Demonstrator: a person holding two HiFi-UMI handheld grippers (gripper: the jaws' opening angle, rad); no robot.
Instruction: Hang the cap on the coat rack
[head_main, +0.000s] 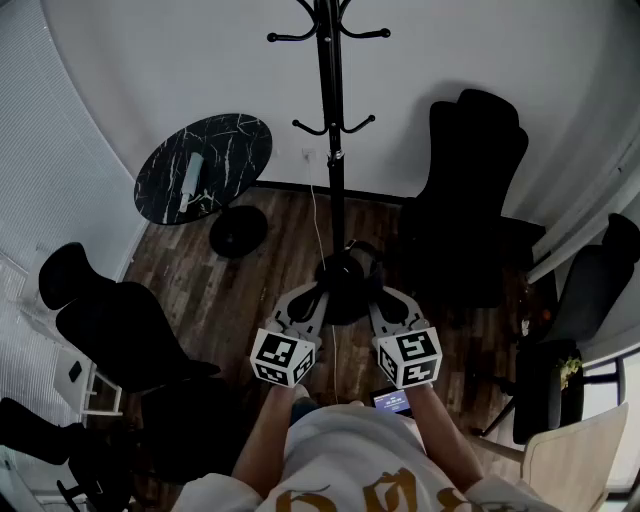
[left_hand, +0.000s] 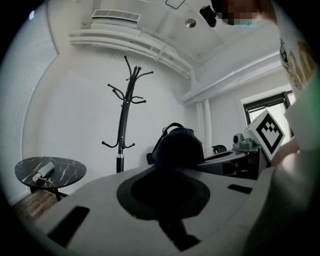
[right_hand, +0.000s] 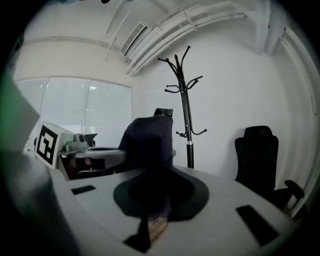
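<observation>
Both the left gripper (head_main: 320, 295) and right gripper (head_main: 376, 298) are clamped on the cap (head_main: 346, 272), held below the coat rack (head_main: 331, 130) hooks; recommend lifting it level over a lower hook (head_main: 362, 124) before either grip loosens

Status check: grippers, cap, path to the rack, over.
Both shut on cap: left gripper, right gripper. Not yet on coat rack. Nothing in the way.

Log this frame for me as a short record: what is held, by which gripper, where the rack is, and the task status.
held item: dark fabric cap
left gripper: shut on the cap's left side
right gripper: shut on its right side
rack: black metal coat rack, upright ahead, hooks bare
nearby: round black marble table; black office chair
status: cap not yet hung
</observation>
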